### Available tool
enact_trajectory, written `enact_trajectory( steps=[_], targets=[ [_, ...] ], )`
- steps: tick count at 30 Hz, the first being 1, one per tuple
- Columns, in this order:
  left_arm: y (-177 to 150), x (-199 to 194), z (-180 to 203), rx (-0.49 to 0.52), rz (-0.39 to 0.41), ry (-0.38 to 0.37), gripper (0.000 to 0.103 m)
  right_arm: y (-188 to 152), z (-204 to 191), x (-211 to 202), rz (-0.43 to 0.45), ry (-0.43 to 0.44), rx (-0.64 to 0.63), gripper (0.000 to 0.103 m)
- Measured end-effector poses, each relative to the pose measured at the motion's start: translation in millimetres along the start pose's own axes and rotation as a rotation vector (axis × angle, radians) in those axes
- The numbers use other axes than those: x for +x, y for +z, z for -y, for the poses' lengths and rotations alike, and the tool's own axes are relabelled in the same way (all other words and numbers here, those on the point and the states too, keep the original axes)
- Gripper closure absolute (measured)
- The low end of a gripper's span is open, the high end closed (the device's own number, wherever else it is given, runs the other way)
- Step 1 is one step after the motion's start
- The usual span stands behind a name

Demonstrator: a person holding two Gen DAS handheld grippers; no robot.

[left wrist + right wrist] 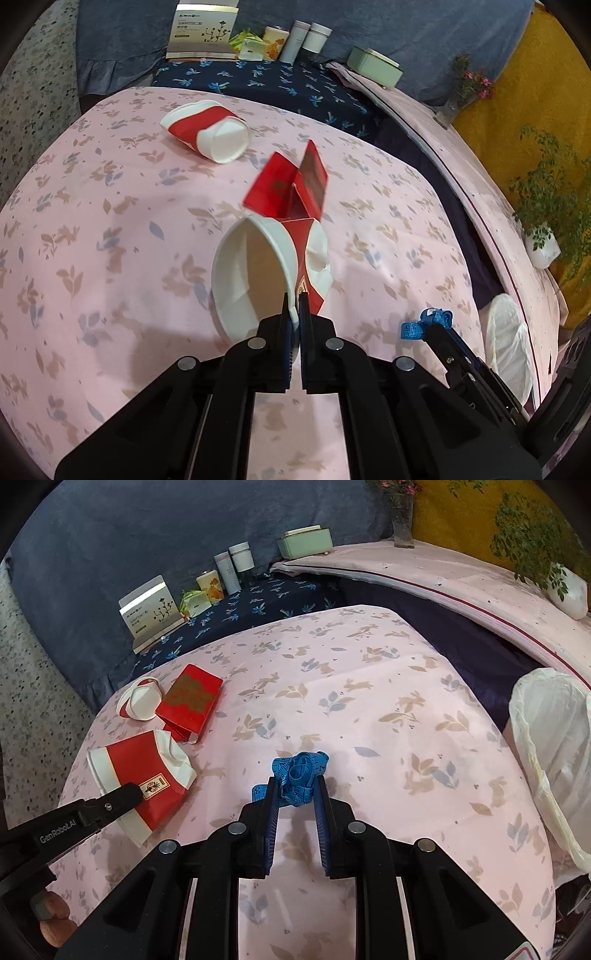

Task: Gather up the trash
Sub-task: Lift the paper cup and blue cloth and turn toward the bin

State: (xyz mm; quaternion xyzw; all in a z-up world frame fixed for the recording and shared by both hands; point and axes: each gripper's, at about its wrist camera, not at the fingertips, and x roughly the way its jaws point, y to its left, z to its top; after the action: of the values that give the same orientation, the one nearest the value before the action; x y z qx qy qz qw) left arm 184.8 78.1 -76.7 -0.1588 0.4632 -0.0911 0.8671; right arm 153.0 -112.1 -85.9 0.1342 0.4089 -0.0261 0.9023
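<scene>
My left gripper is shut on the rim of a crushed red-and-white paper cup, also in the right wrist view at the left. A red packet lies just beyond it, and a second paper cup lies on its side farther back. My right gripper is shut on a bunched blue tape measure, just above the pink cloth; it shows at the right of the left wrist view. A bin lined with a white bag stands at the right.
The pink floral tablecloth covers the table. Behind it, on a dark blue cloth, stand a white box, small jars and a green tin. Potted plants sit on the pink ledge at the right.
</scene>
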Motion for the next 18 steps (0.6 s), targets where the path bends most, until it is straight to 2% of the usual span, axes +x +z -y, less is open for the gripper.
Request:
enact_trajectory(
  steps=[18],
  targets=[
    [-44, -28, 73, 0.106, 0.003, -0.044, 0.101, -25, 47, -63, 0.063, -0.008, 0.043, 0.085]
  ],
)
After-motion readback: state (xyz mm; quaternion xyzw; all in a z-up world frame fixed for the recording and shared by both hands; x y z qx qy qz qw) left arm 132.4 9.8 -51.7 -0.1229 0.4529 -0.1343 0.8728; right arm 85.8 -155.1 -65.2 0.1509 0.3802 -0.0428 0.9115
